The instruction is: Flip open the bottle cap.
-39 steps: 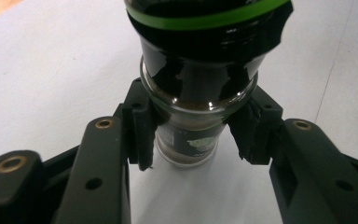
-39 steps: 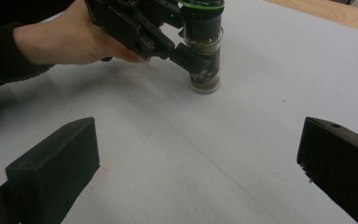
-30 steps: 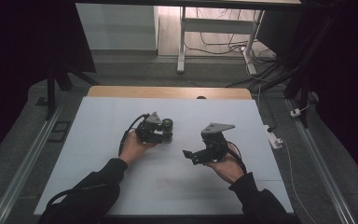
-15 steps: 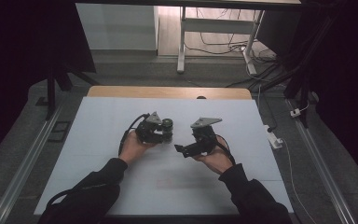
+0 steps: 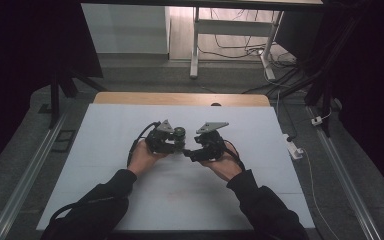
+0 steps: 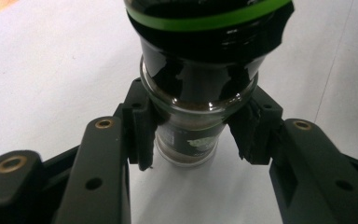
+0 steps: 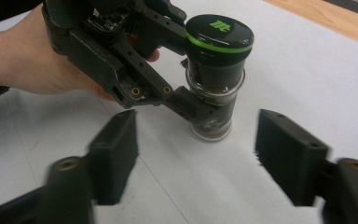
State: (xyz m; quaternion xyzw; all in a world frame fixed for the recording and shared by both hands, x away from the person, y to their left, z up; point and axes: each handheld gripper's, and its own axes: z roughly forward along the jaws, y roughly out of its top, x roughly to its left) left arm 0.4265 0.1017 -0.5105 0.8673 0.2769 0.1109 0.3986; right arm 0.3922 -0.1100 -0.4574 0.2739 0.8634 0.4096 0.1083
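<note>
My left gripper (image 6: 193,140) clamps the glass jar (image 6: 193,116) below its black, green-ringed cap (image 7: 219,32), upright on the white table (image 5: 105,150). My right gripper (image 7: 196,149) faces it, jaws closing but clear of the glass.

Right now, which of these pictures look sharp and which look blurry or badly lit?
High view: bright white table, surroundings almost black, hands small. Left gripper view: the jar is sharp, with glare on its dark glass; the nearest arms look soft. Right gripper view: the jar's lid is crisp, while the right hand-held gripper is smeared by motion blur.
</note>
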